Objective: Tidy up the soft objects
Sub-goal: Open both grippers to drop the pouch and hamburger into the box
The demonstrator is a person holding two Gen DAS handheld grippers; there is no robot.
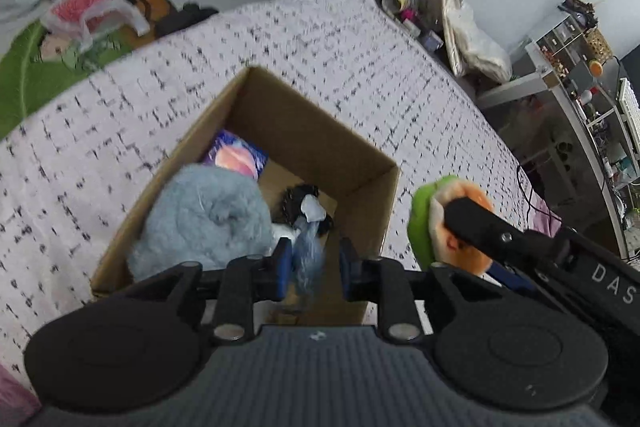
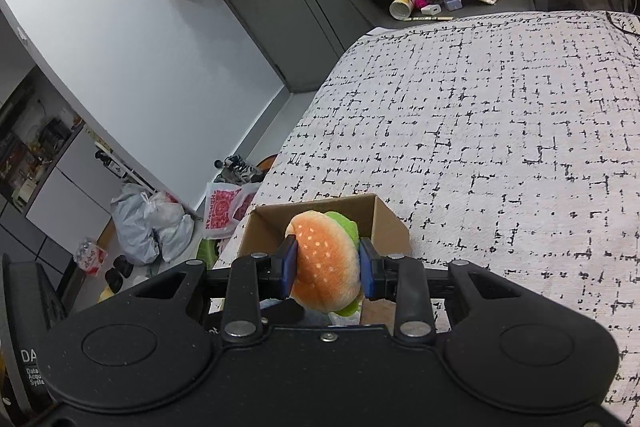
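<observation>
A cardboard box (image 1: pixel 280 131) sits open on a bed covered by a white spread with black dashes (image 1: pixel 360 47). Inside it lie a pale blue plush toy (image 1: pixel 200 219), a purple and pink soft item (image 1: pixel 236 157) at the far corner, and a small dark furry piece (image 1: pixel 298 205). The left claw (image 1: pixel 312 267) hangs over the near side of the box, its blue pads parted, with a blurred strip of blue-grey fluff (image 1: pixel 308 259) between them that touches neither pad clearly. The right claw (image 2: pixel 328 267) is closed on a plush hamburger (image 2: pixel 326 263), squeezing the bun from both sides, held beside the box's right wall.
</observation>
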